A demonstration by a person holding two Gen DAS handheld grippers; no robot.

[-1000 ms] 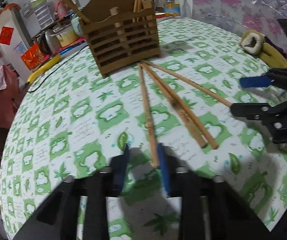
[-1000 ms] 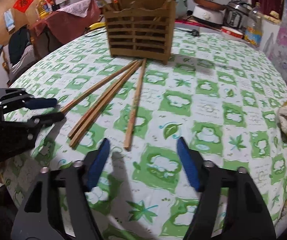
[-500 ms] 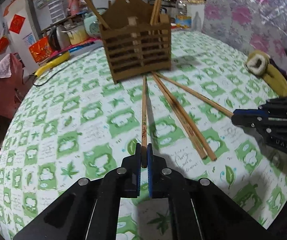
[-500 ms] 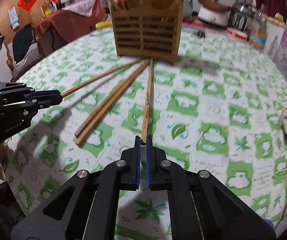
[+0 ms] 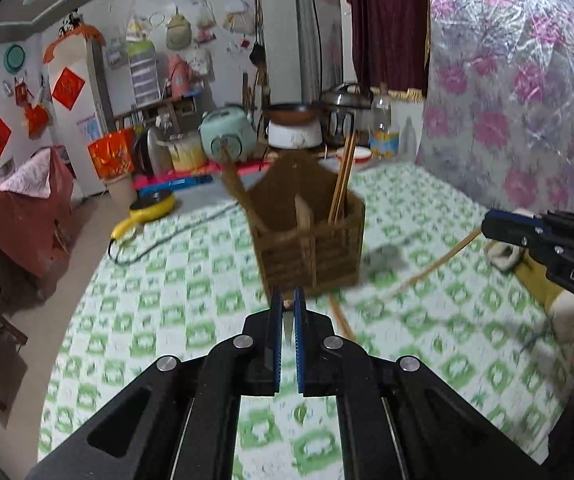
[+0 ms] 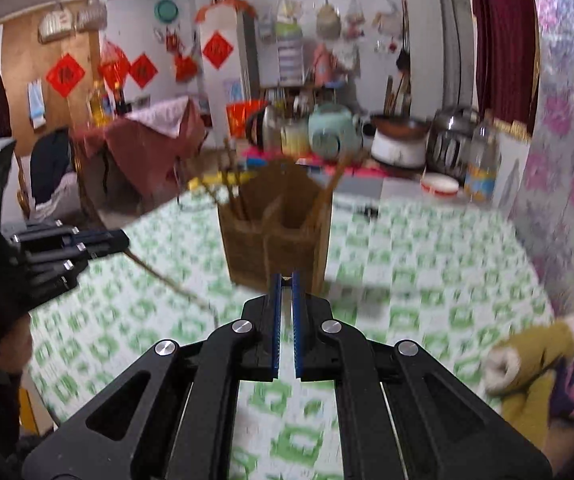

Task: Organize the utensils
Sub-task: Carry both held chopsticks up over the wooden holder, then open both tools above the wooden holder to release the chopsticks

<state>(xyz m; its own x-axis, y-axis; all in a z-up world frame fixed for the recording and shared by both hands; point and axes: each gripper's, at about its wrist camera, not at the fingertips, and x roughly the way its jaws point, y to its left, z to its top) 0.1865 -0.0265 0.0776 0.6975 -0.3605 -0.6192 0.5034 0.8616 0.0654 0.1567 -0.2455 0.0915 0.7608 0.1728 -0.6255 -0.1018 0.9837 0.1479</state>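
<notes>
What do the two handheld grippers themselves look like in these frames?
Both the left gripper and the right gripper are matte black plastic linkages with silver round pivot bolts and thin ribbed blue pads lining the jaws. In the left wrist view the right gripper's side bears pale lettering "DAS".

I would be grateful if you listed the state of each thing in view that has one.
Left tool: shut on a chopstick.
Right tool: shut on another chopstick.
Left chopstick: gripped at one end, slanting down toward the table.
Right chopstick: gripped at one end, slanting down likewise.
Wooden holder: upright, chopsticks standing inside.
Loose chopsticks: lying on the tablecloth, blurred.
</notes>
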